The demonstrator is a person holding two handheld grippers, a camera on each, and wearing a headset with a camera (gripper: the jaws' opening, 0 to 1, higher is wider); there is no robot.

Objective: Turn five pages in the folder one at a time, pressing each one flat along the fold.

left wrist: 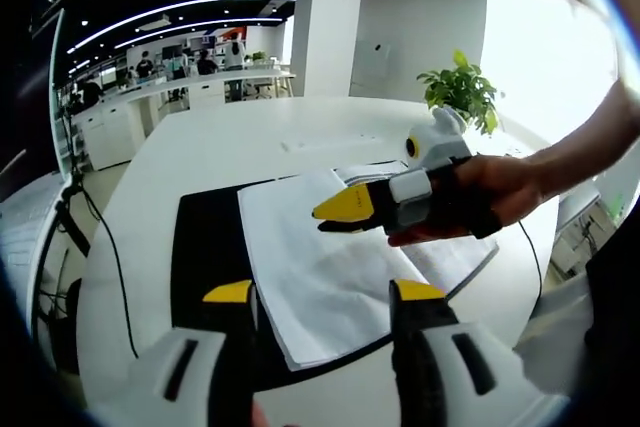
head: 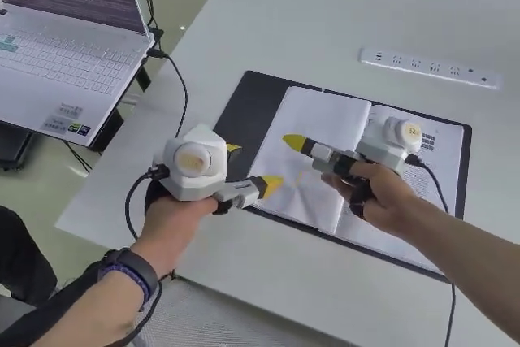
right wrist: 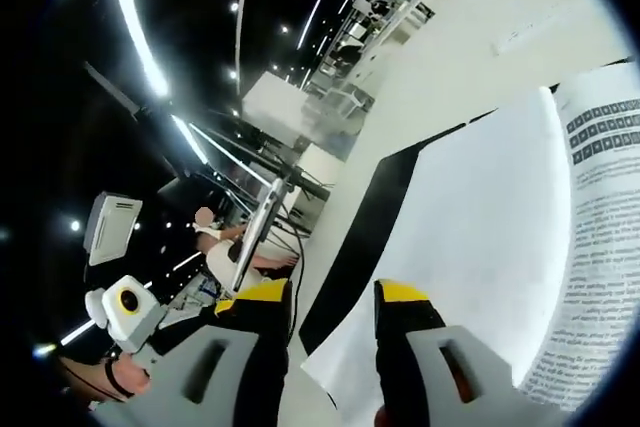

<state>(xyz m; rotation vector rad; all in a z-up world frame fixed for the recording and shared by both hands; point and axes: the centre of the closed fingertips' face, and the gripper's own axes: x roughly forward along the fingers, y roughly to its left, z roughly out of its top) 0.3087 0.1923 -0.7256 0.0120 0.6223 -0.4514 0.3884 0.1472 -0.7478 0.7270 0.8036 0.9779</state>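
The folder (head: 253,111) lies open on the counter (head: 325,14). The right gripper (head: 295,143) hovers over its left page (head: 317,119) and the left gripper (head: 273,185) sits at the near-left edge. Both grippers' fingers are released and empty. Pressing away from the fold would likely crease the sheet.

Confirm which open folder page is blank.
The blank page is the one nearer the laptop, beneath the right gripper: plain white, no print. The far page carries printed text.

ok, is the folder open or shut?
Open. The folder lies flat on the table, black cover exposed, white pages spread either side of the fold.
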